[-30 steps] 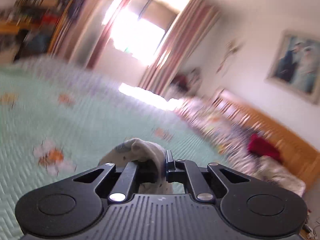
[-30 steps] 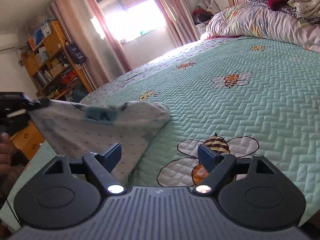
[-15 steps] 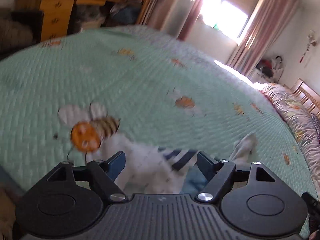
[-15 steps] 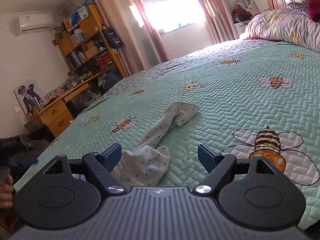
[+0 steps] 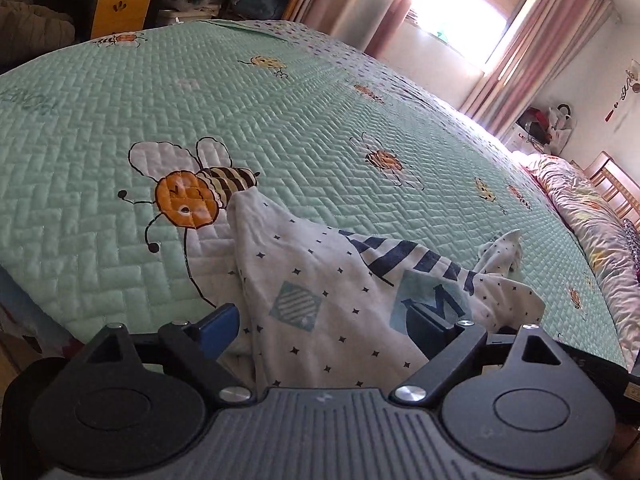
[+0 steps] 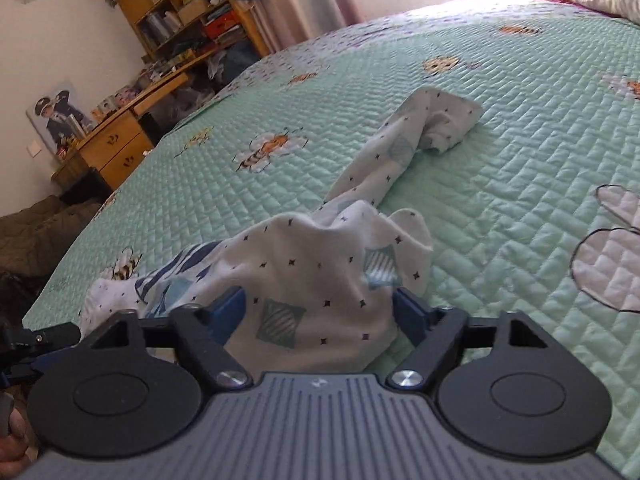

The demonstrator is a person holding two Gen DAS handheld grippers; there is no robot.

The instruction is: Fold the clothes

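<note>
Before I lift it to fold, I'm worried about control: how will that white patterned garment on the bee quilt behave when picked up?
The white patterned garment will probably be floppy: it lies bunched in soft wrinkles. It is likely light, being thin. Its trailing sleeve would probably dangle and drag across the quilt.

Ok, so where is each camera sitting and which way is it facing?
Left wrist: on the left gripper, looking down across the garment and bedspread toward the window; its own opening jaws show, garment between them.
Right wrist: on the right gripper, facing over the garment toward the desk; its closing jaws straddle the cloth, and the left gripper and a hand show at the left edge.
Shared: garment, bedspread, desk.
</note>
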